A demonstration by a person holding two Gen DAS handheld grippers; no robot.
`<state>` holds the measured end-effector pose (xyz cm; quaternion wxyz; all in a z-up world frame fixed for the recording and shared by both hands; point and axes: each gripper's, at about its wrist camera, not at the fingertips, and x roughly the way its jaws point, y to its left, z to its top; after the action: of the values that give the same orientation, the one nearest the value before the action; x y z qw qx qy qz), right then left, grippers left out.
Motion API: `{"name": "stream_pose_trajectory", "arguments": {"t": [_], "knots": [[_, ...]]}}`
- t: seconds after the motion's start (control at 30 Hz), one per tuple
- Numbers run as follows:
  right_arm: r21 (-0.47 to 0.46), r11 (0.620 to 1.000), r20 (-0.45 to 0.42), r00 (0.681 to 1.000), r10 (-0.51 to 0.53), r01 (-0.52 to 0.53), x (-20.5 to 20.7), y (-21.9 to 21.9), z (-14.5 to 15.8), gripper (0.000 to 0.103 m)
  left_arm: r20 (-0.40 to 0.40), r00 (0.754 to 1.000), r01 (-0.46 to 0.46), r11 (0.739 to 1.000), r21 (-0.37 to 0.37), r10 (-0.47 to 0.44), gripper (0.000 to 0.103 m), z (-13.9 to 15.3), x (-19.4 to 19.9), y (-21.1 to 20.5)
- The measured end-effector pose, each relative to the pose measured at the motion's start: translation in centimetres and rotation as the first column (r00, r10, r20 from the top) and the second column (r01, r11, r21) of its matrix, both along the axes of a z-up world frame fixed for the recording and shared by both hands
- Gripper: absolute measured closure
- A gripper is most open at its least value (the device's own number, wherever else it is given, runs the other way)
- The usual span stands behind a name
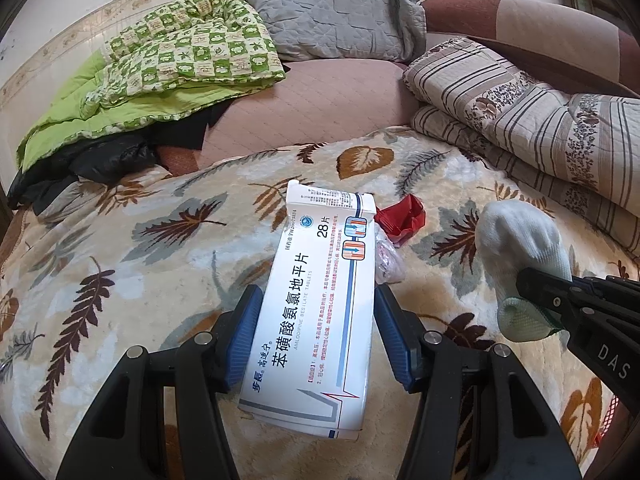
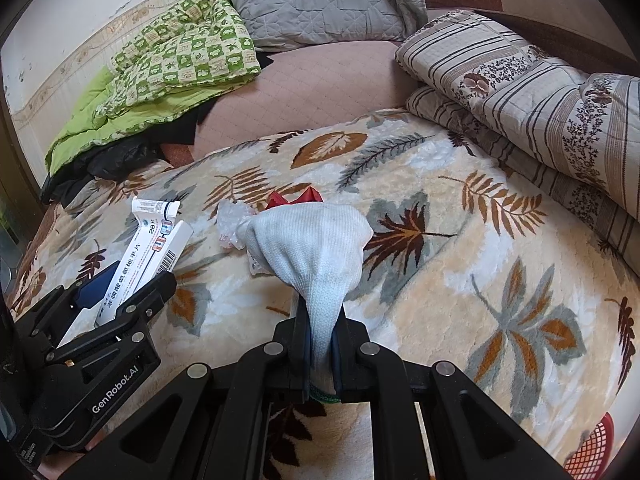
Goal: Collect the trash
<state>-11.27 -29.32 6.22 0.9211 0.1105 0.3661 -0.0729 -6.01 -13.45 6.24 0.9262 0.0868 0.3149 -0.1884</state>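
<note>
Holding white medicine box (image 1: 316, 312) centre frame, left gripper (image 1: 318, 332) pads flank box sides; thin carton may crush or slip. Right gripper (image 2: 322, 344) clamped on pale sock (image 2: 316, 248); dangling toe may snag red wrapper (image 1: 402, 216), clear plastic (image 2: 232, 222) on leaf-print blanket (image 2: 440, 264).

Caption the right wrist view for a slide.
Right tongs clamp a pale sock above the leaf-print blanket.

Left gripper (image 1: 316, 334): black linkage arms, silver pivot screws, ribbed blue pads (image 1: 244, 334); white "GenRobot.AI" lettering on its body; right gripper (image 2: 322, 346): same black frame, silver screws, dark blue pads; "DAS" marking.
</note>
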Motion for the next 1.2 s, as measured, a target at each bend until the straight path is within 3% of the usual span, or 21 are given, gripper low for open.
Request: {"name": "stream_pose_trajectory", "arguments": {"t": [0.43,0.77,1.2], "knots": [[0.000,1.000,0.021,1.000,-0.015,0.015,-1.2,-0.4,0.8,0.094,-0.002,1.000,0.027,1.000,-0.006,-0.027,0.047,0.2,-0.9,-0.6],[0.014,0.996,0.071,0.993,-0.092,0.091,-4.6,-1.4,3.0,0.094,-0.002,0.993,0.118,0.993,-0.028,-0.119,0.047,1.3,-4.9,-1.3],[0.073,0.971,0.088,0.969,-0.233,0.227,-14.8,-2.9,3.9,0.094,0.009,0.975,0.224,0.974,-0.031,-0.224,0.047,3.0,-11.1,-3.6]]}}
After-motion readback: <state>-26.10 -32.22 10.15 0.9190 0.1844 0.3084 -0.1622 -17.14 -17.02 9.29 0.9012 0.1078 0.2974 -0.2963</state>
